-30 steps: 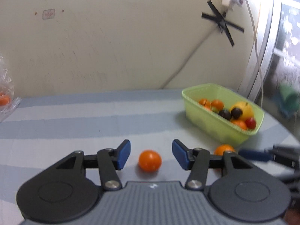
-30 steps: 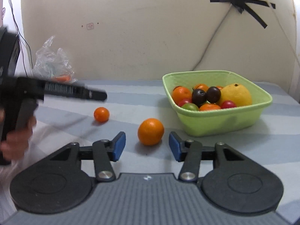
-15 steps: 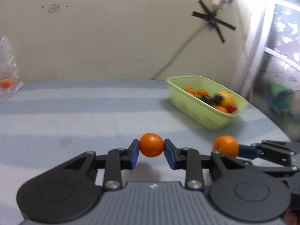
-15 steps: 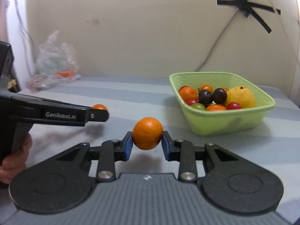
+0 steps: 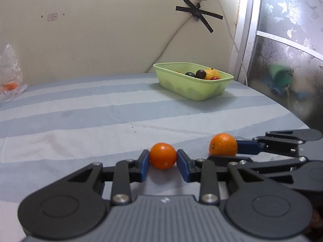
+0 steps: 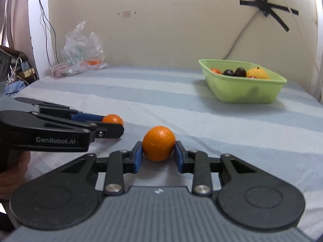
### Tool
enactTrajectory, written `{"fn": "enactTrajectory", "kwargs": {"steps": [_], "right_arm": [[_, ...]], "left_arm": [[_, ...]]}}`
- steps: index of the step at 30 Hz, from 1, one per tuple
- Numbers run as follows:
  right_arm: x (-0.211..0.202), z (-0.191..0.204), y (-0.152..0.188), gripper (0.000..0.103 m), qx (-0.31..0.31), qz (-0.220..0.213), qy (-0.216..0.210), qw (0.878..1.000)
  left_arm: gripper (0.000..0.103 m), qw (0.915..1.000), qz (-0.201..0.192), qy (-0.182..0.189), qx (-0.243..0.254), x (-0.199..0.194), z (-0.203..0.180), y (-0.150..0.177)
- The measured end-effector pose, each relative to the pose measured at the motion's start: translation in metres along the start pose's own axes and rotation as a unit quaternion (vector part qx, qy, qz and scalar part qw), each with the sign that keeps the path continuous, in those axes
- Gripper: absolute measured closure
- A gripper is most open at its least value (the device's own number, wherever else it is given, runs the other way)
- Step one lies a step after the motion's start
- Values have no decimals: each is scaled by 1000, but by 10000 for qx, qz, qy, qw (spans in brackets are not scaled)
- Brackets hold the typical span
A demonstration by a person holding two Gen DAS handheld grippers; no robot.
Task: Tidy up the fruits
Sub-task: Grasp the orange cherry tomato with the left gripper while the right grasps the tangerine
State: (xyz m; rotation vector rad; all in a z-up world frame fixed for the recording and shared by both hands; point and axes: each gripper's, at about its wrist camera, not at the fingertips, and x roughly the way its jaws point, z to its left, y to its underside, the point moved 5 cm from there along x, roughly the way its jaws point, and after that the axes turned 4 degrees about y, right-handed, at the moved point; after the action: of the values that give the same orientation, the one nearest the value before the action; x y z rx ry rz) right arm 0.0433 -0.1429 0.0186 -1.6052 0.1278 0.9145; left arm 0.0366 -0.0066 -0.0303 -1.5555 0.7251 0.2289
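My left gripper [image 5: 163, 162] is shut on a small orange [image 5: 162, 155], its blue pads pressing both sides. My right gripper [image 6: 158, 154] is shut on a larger orange [image 6: 158, 143]. Each gripper shows in the other's view: the right gripper [image 5: 235, 151] with its larger orange [image 5: 223, 144] at lower right, the left gripper [image 6: 110, 124] with its small orange [image 6: 112, 119] at left. The green basket [image 5: 193, 89] stands far back on the right, holding dark plums, a yellow fruit and small red and orange fruits; in the right wrist view the basket [image 6: 243, 90] is at right.
A striped blue-grey cloth [image 5: 80, 109] covers the table. A clear plastic bag [image 6: 82, 46] with an orange fruit inside lies at the back left by the wall. A person's hand [image 6: 12, 173] holds the left gripper. A cable hangs down the wall behind the basket.
Both grippers went from open around their oranges to shut on them, then drew back from the basket, which now looks smaller and farther away.
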Motion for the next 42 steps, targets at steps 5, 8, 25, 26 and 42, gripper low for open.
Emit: {"fn": "enactTrajectory", "kwargs": {"steps": [5, 8, 25, 26, 42], "right_arm": [[-1, 7, 3, 66, -256, -42, 178, 9995], [-2, 7, 4, 66, -276, -58, 215, 9994], [-1, 8, 4, 66, -225, -50, 208, 9995], [-1, 8, 4, 66, -225, -49, 208, 9995], [-2, 6, 4, 64, -198, -47, 179, 9996]], "left_arm": [[72, 10000, -6, -26, 46, 0, -1, 1], [72, 10000, -12, -39, 65, 1, -2, 1], [72, 10000, -13, -38, 72, 2, -2, 1], [72, 10000, -14, -38, 71, 2, -2, 1], [71, 10000, -15, -54, 75, 3, -3, 1]]}}
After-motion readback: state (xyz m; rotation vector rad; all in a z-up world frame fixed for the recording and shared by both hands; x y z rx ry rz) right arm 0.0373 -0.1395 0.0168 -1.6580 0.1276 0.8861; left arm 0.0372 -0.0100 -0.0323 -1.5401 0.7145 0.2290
